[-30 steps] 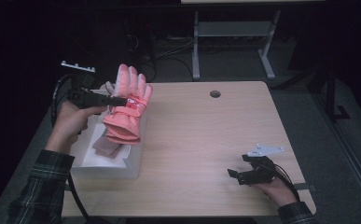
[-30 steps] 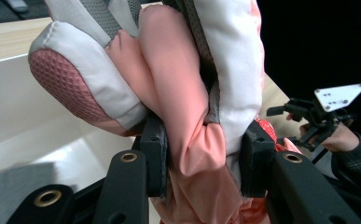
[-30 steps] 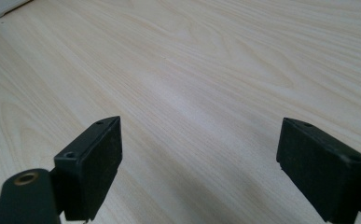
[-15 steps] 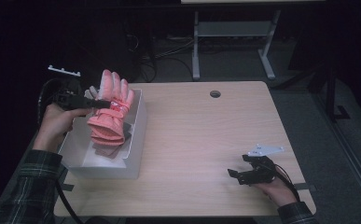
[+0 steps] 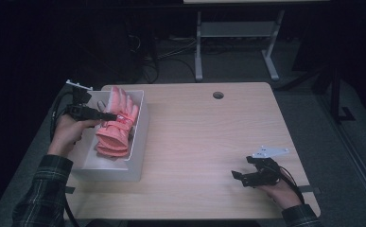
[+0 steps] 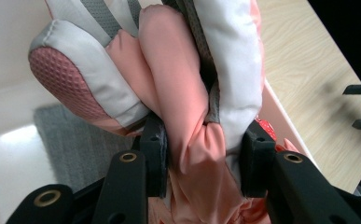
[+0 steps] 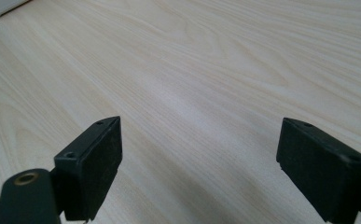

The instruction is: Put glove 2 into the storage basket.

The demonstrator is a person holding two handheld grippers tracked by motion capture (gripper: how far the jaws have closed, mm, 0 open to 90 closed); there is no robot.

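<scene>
I see a light wood-grain table with rounded corners [image 5: 204, 142] and a small round cable hole [image 5: 218, 95] near its far edge. A white rectangular plastic bin [image 5: 138, 142] sits directly on its left side, reaching the left edge.

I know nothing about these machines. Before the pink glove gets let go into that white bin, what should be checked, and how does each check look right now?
1. Left tongs grip the pink glove: ok, fabric pinched between the jaws.
2. Glove over the white bin, not the table: ok.
3. Glove resting on the bin floor: cannot tell.
4. Room in the bin: ok, though a grey item lies beneath.
5. Right tongs out of the way: ok, open and holding nothing, near the table's opposite corner.
</scene>
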